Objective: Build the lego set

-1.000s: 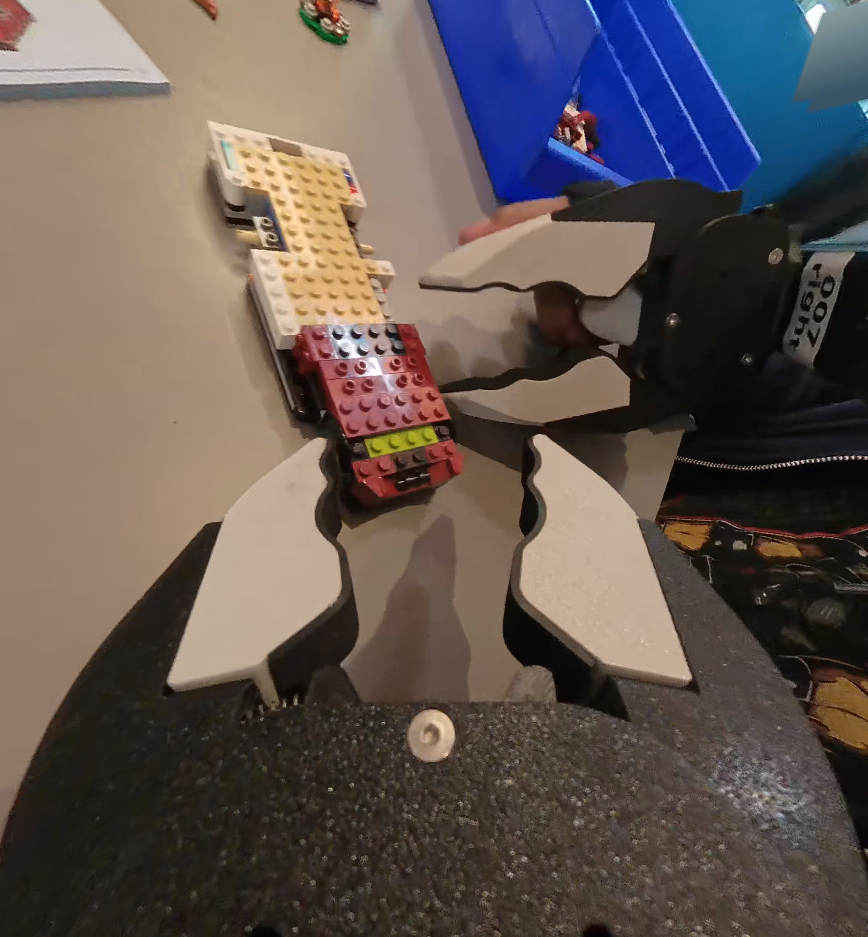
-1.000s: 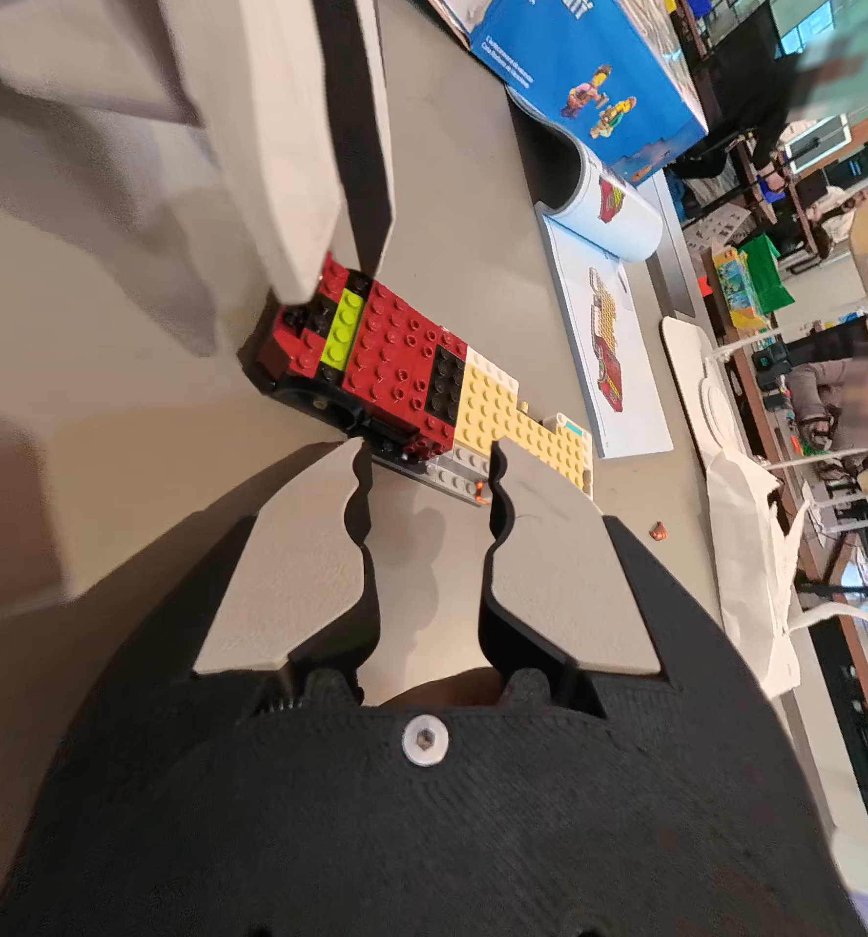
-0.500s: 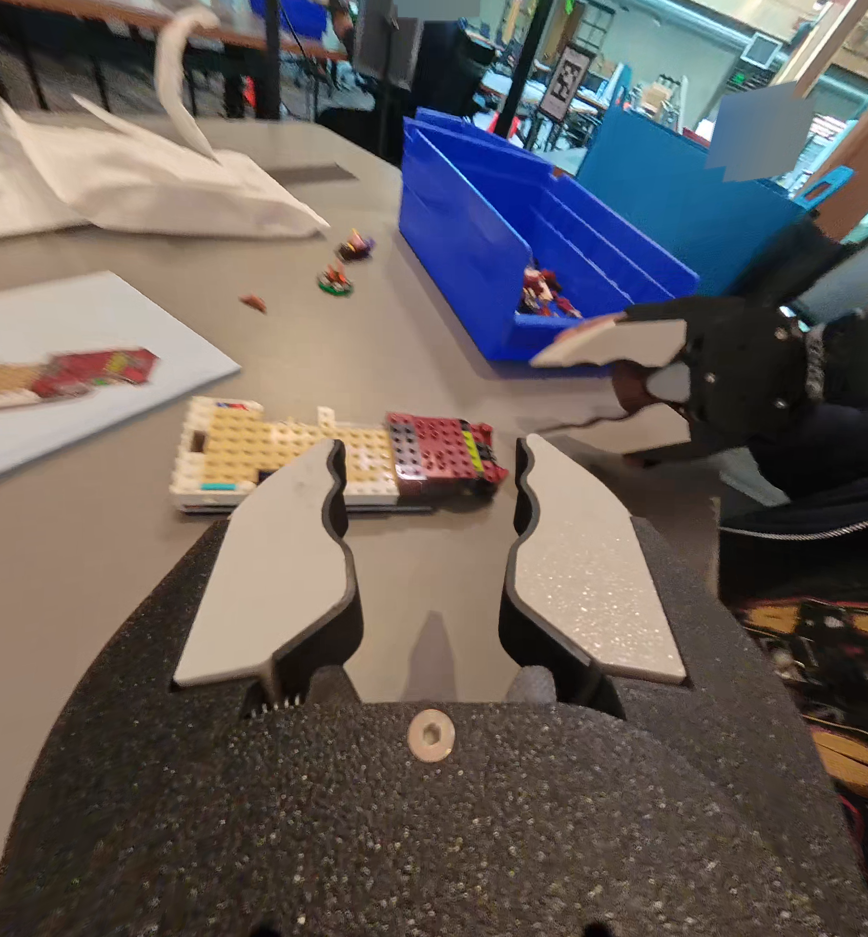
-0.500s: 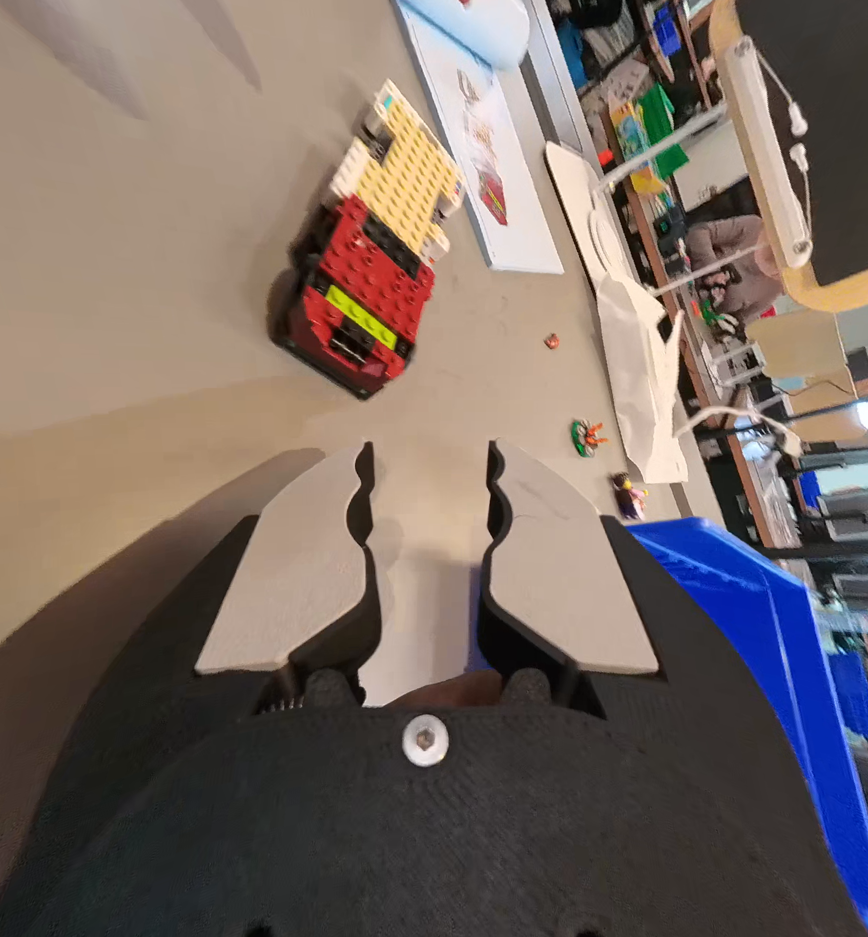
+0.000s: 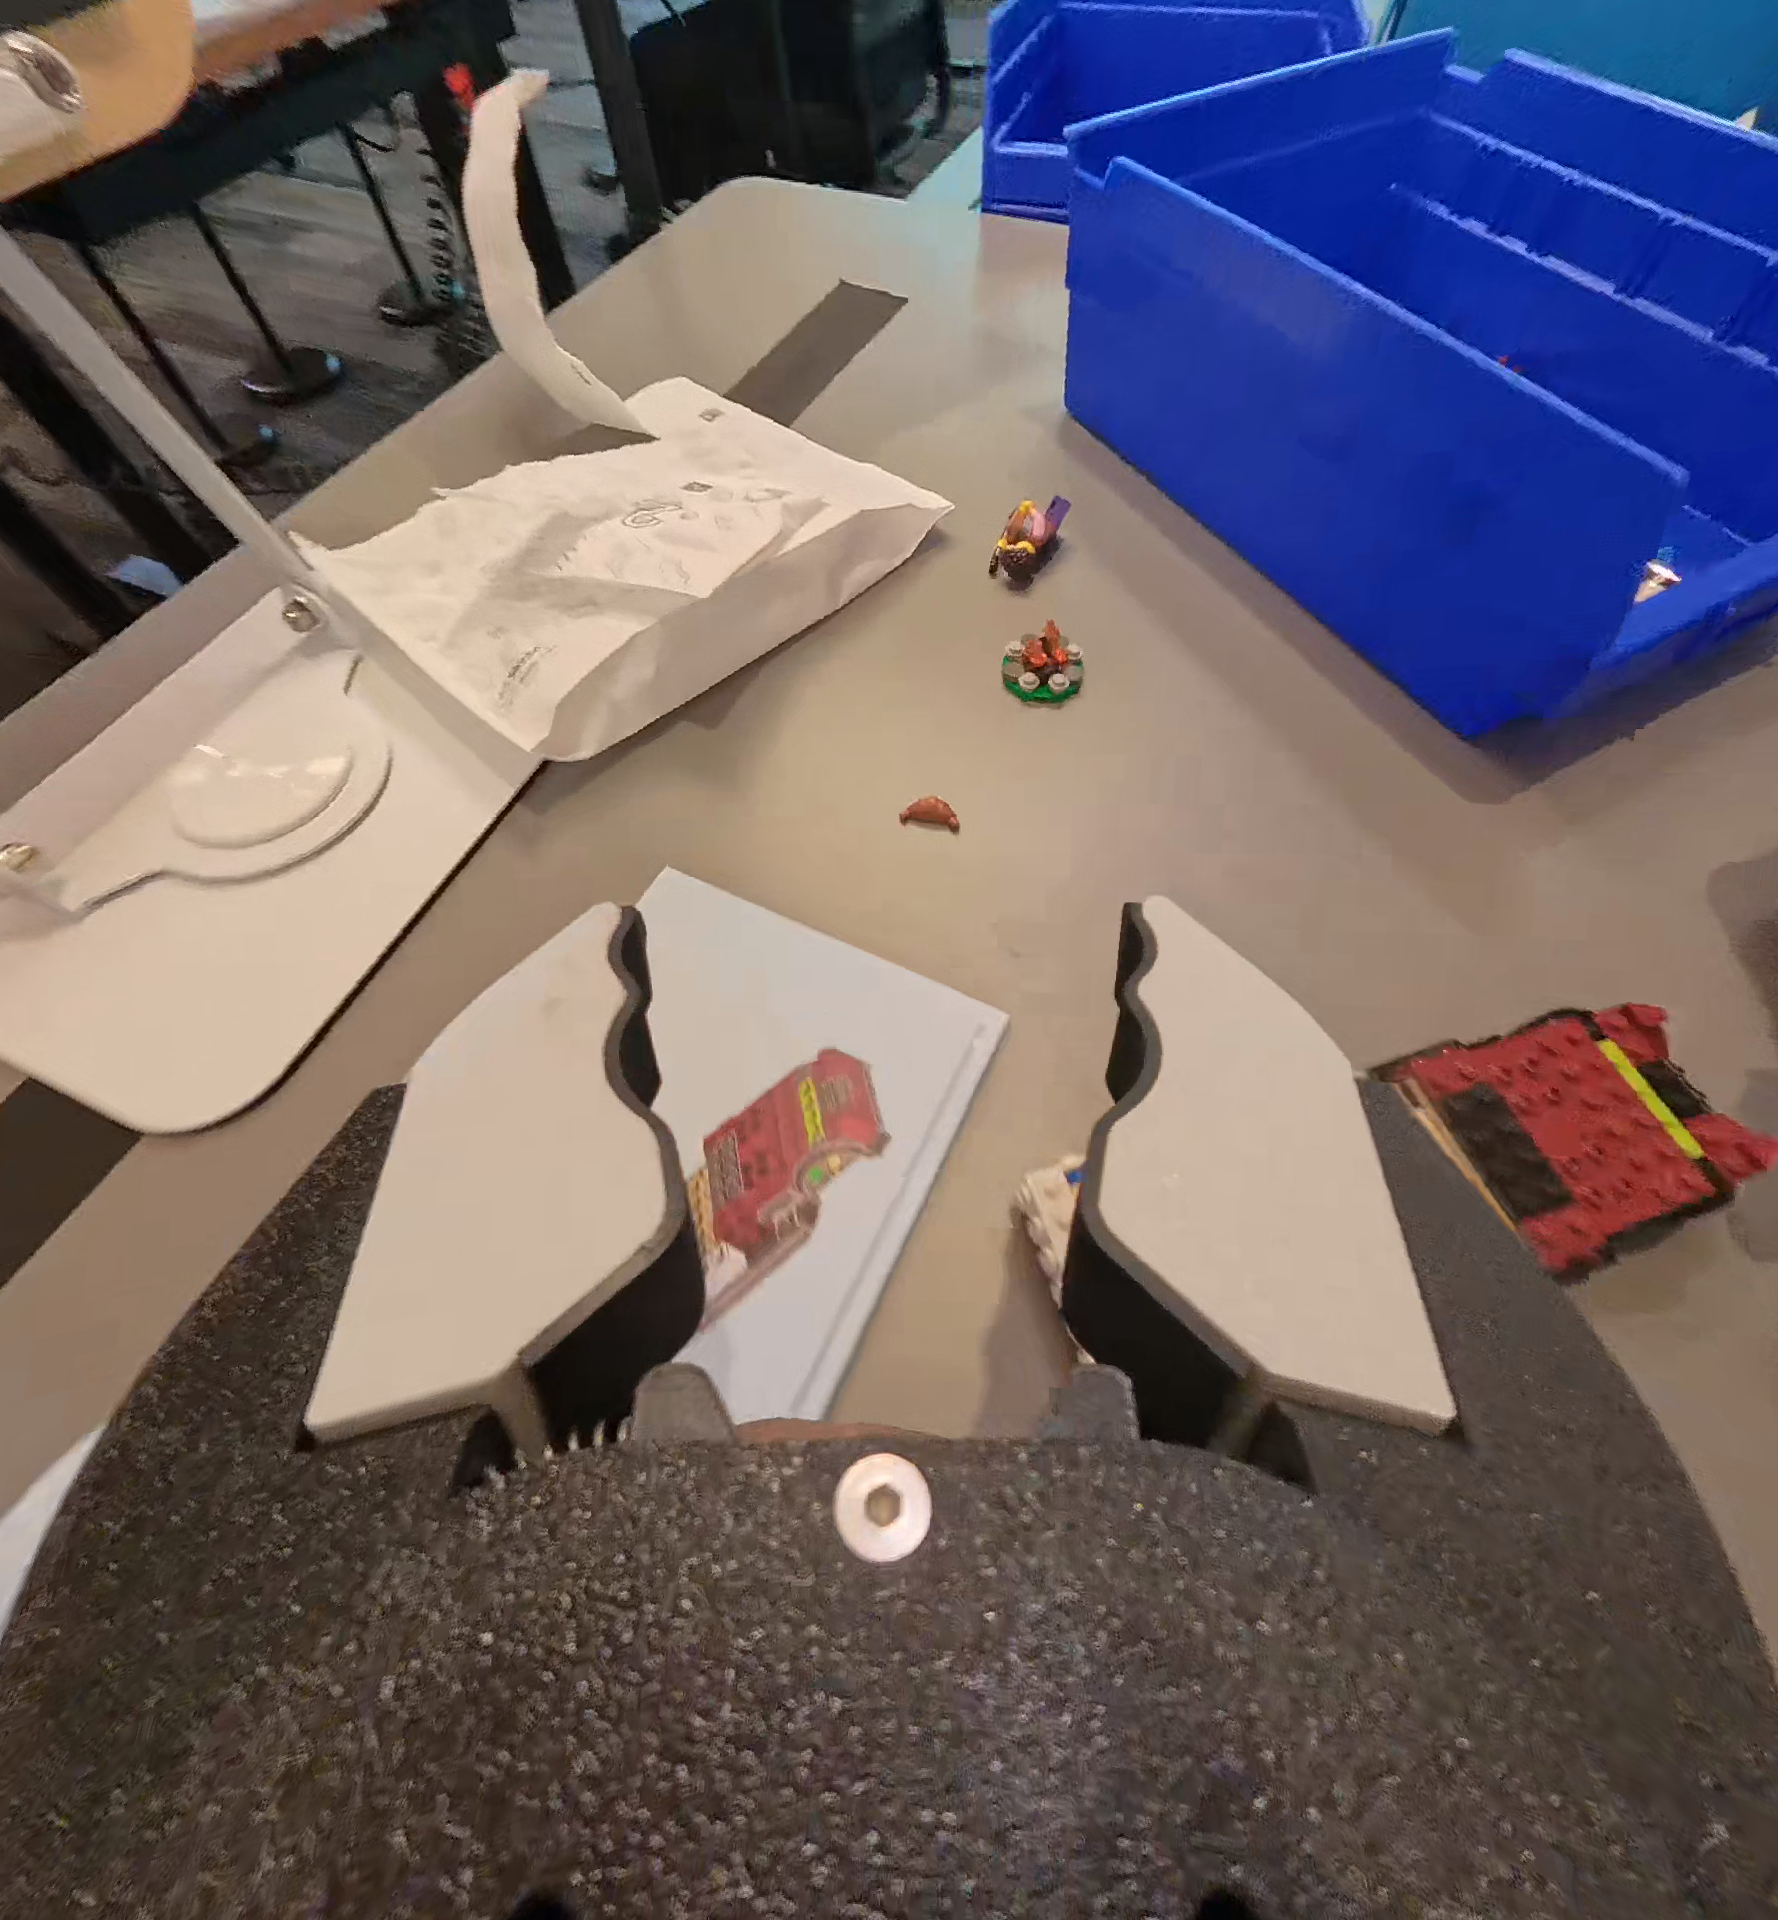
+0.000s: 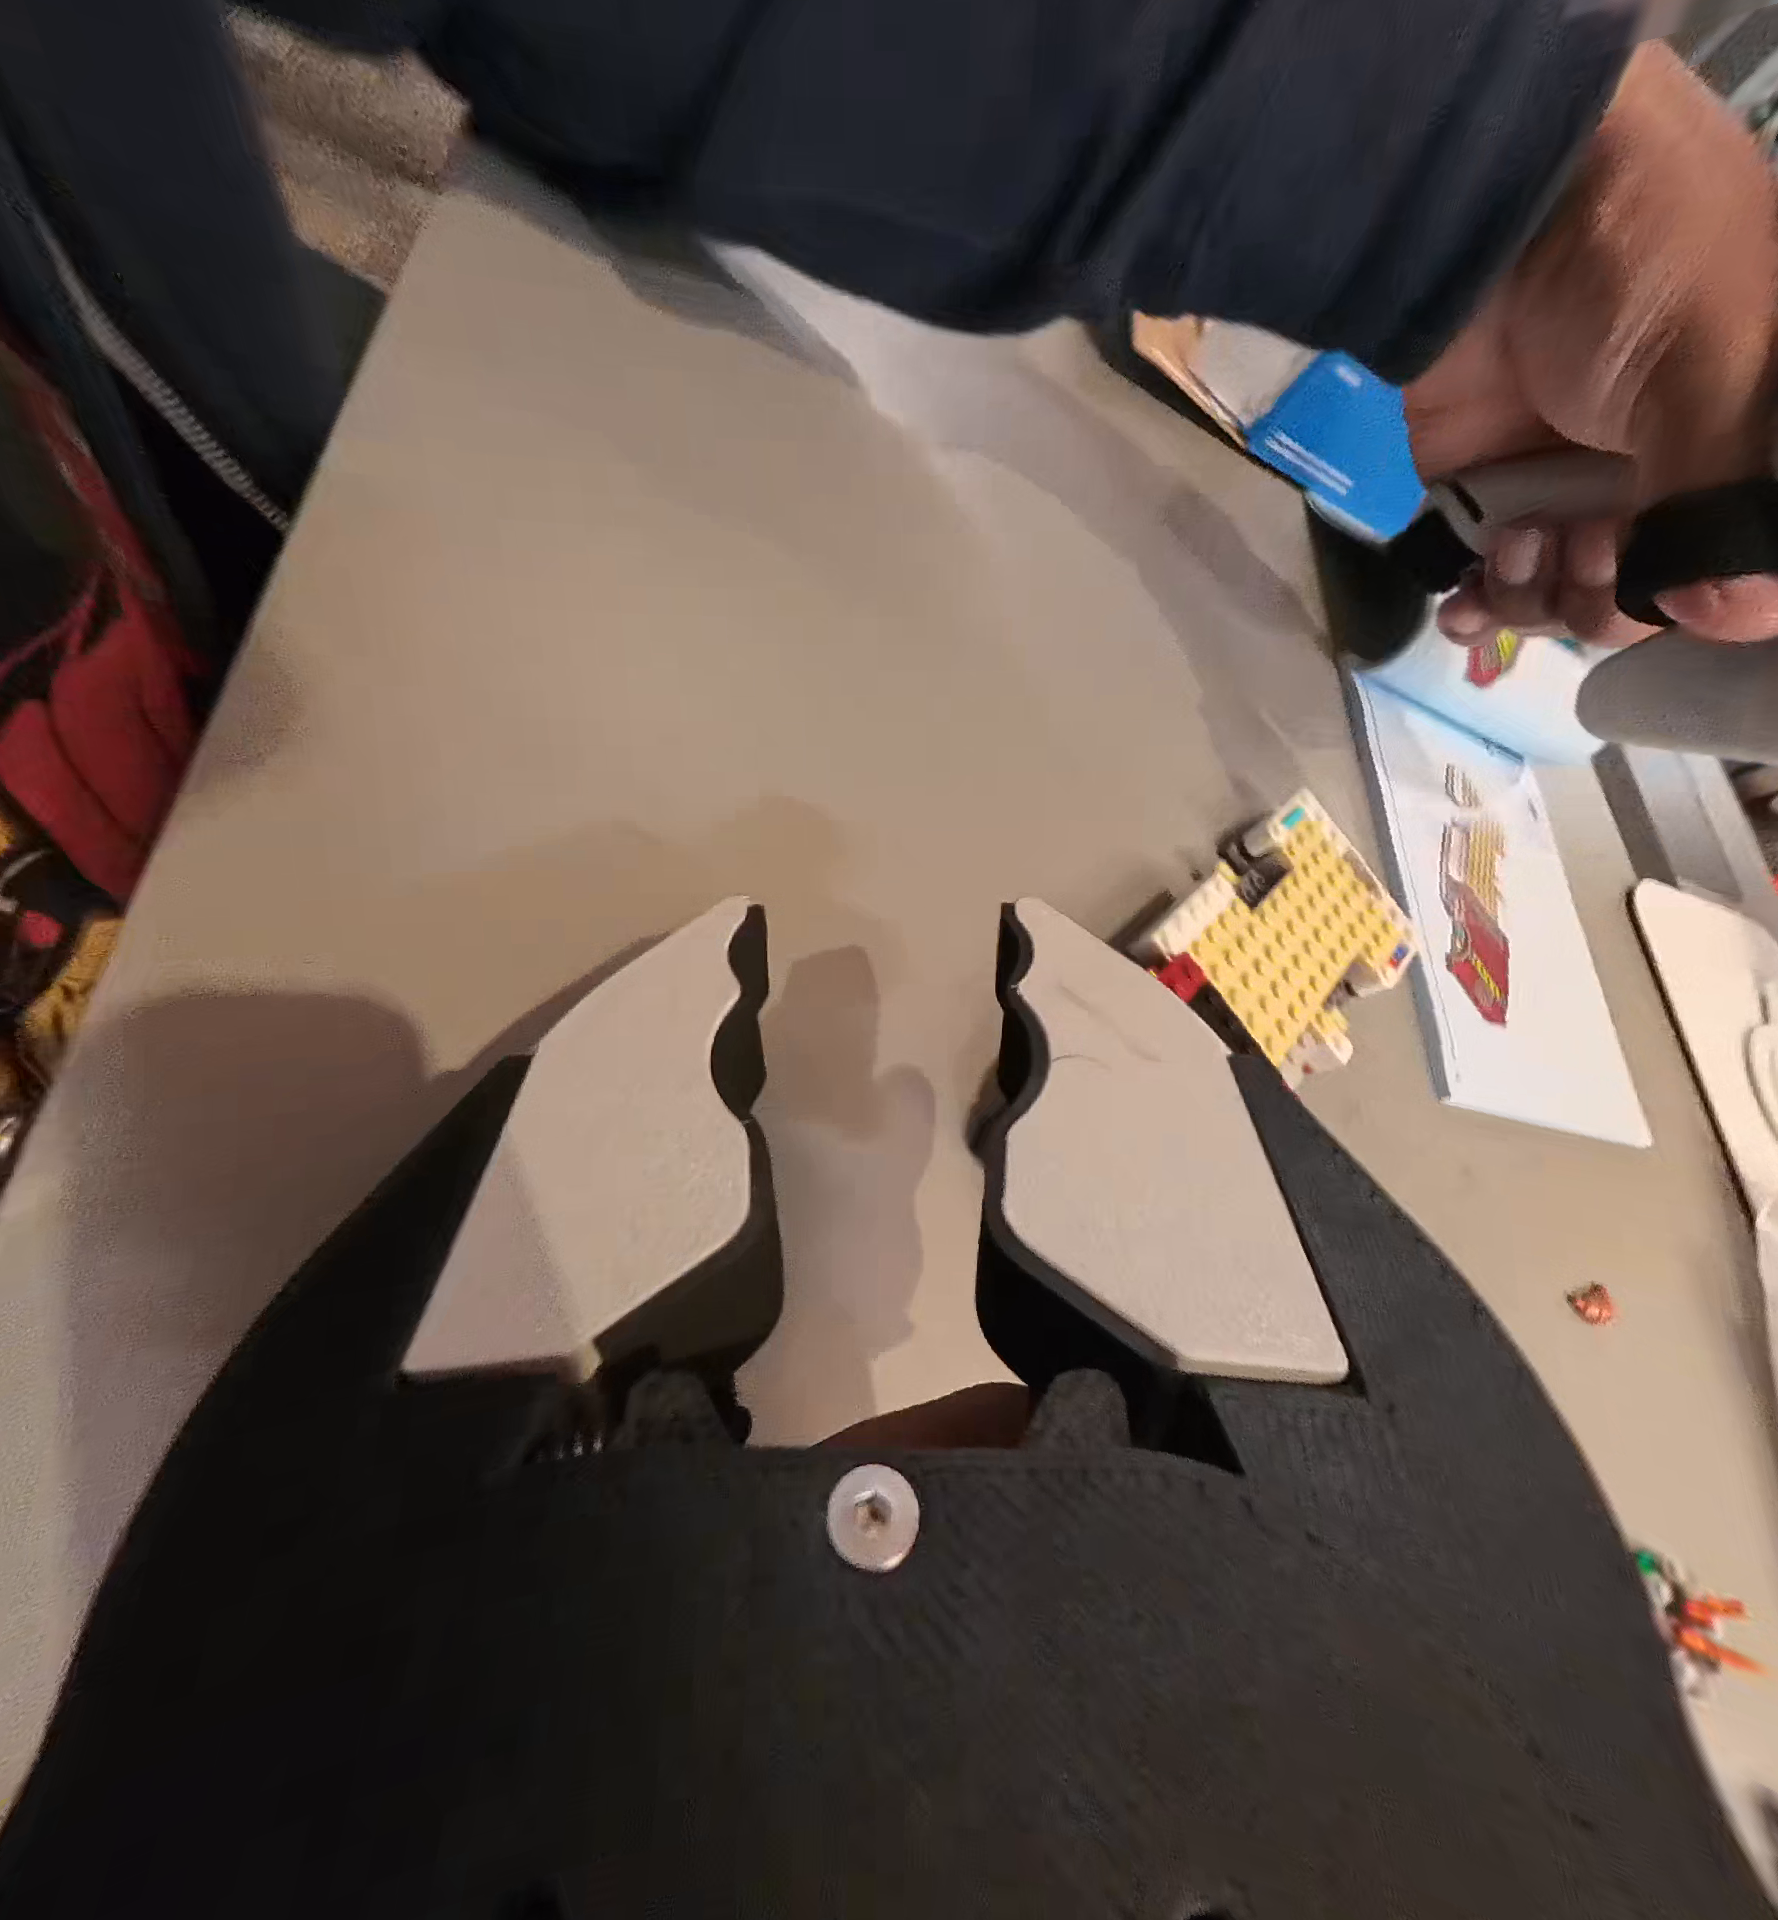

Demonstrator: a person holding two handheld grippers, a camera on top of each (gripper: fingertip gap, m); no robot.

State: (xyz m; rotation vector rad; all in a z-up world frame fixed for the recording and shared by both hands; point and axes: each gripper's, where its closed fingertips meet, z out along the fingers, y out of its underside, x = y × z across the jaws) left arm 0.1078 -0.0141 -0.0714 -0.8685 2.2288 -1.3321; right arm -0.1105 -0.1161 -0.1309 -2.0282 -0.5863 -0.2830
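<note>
Grey bench [image 5: 1228, 831]: the left tool [image 5: 880, 914] is seen released, spread wide over an instruction booklet [image 5: 843, 1029], the red-and-tan brick model [image 5: 1581, 1132] just to its right; the right tool [image 6: 880, 920] is parted over bare bench, the model [image 6: 1280, 935] near its right finger.

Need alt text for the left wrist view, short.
Open, empty left gripper hovers over a grey table, above a white instruction sheet. A red-and-black brick model lies to its right, blue plastic bins beyond.
</note>
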